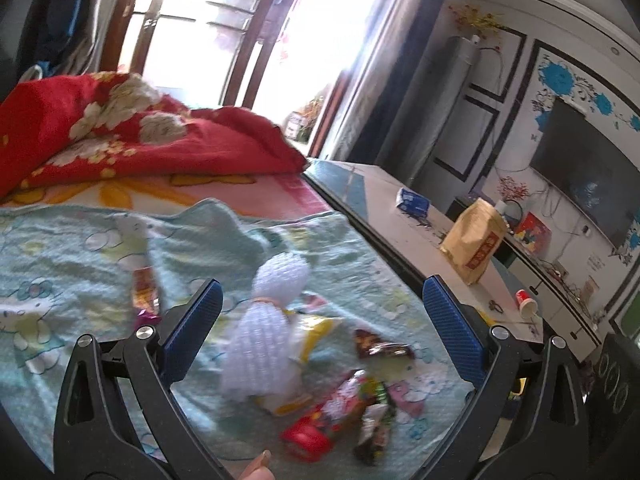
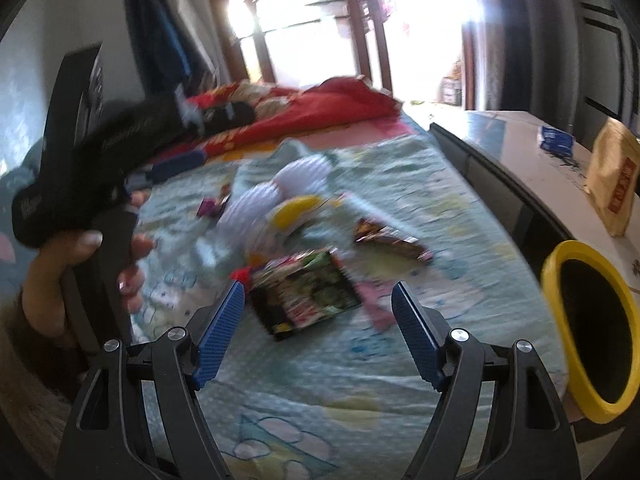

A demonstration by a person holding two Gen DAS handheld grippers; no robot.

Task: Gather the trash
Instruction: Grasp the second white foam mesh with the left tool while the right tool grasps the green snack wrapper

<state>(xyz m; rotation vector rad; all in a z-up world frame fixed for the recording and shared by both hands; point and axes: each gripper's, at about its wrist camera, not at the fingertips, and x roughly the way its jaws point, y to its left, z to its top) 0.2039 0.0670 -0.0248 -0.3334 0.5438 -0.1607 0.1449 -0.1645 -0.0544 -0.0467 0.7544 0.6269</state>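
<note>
Blue-padded left tongs point(image 1: 322, 320) spread wide, empty, above white foam net point(image 1: 272, 328) on bed point(image 1: 60, 248). Right tongs point(image 2: 318, 332) wide, empty; dark wrapper point(image 2: 306, 294) just ahead. Yellow-rimmed bin point(image 2: 592, 320) at right.

Bare blanket point(image 2: 312, 392) lies open ahead of the right hand-held gripper point(image 2: 318, 330), up to the dark snack packet point(image 2: 304, 300). The left hand-held gripper point(image 2: 176, 166) crowds the left side; a yellow-rimmed bin point(image 2: 560, 256) blocks the right bed edge, beside the counter point(image 2: 520, 136).
</note>
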